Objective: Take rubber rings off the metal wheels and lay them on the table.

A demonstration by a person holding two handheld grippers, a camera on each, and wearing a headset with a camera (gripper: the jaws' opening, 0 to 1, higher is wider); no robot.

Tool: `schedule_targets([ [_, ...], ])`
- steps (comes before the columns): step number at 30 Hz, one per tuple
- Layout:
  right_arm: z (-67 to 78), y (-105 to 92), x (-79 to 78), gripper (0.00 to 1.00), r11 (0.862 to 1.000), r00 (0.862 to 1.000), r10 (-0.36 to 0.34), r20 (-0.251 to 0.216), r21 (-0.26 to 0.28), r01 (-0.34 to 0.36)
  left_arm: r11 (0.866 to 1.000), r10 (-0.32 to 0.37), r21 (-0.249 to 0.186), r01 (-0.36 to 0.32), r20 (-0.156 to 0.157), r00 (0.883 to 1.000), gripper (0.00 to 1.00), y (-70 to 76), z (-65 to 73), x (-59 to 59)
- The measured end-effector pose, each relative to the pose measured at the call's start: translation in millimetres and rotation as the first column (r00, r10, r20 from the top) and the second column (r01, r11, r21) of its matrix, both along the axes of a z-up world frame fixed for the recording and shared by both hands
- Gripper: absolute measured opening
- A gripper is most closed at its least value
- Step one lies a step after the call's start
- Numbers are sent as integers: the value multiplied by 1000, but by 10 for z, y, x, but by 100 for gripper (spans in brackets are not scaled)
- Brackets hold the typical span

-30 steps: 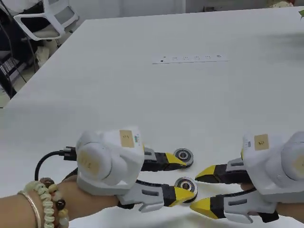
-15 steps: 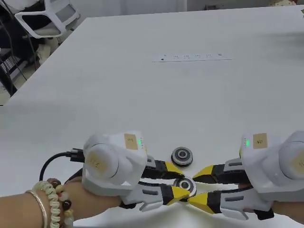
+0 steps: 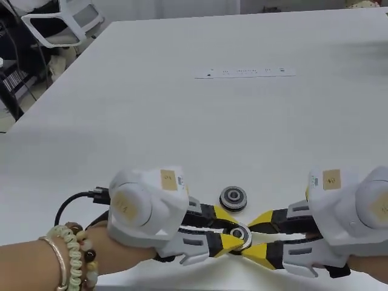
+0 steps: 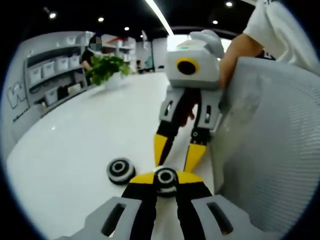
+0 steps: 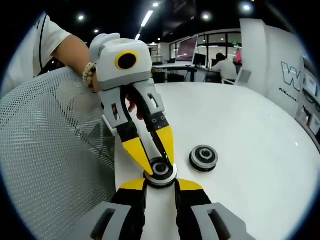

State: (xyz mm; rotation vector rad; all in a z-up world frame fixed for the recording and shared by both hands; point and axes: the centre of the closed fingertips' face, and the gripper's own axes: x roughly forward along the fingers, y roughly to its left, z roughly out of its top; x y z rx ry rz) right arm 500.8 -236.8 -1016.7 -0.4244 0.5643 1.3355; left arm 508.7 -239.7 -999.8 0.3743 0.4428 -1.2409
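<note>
Two small metal wheels with black rubber rings lie near the table's front edge. The nearer wheel [image 3: 238,233] [image 4: 165,178] [image 5: 161,171] sits between both grippers. My left gripper [image 3: 235,233] [image 4: 165,179] comes in from the left and is shut on it. From the right, my right gripper [image 3: 246,237] [image 5: 161,184] meets it head-on, its yellow fingertips [image 4: 192,152] closed against the same wheel's rim. The second wheel [image 3: 233,197] [image 4: 120,170] [image 5: 203,158] lies flat just beyond, apart from both grippers.
The white table [image 3: 182,121] stretches far ahead, with a flush socket strip [image 3: 245,73] in its middle. A white chair [image 3: 57,24] stands at the far left corner. A mesh chair back [image 4: 270,150] [image 5: 50,150] is close behind the grippers. A black cable [image 3: 73,203] trails from the left gripper.
Both grippers moved in on the nearer wheel and closed on it from opposite sides. The right gripper's jaws, wide apart a second ago, have narrowed. The far wheel has not moved.
</note>
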Motion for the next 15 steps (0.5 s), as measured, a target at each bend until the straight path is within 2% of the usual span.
schedule_targets([
  [5,-27,-35,3,15,1000,1000,-6,-6,-22,6,1000,1,-3,-1,-1,1000,15,1,-5,1],
  [6,-47,-49,-11,13,999,999,-27,-47,-25,26,1000,1,-3,-1,-1,1000,15,1,-4,0],
  [11,-44,-42,-10,10,999,1000,1,0,-45,-1,1000,1,1,-1,3,1000,15,4,-11,0],
  [15,-46,-73,24,2,998,1000,-6,23,-63,7,1000,8,2,-8,4,1000,15,11,-14,12],
])
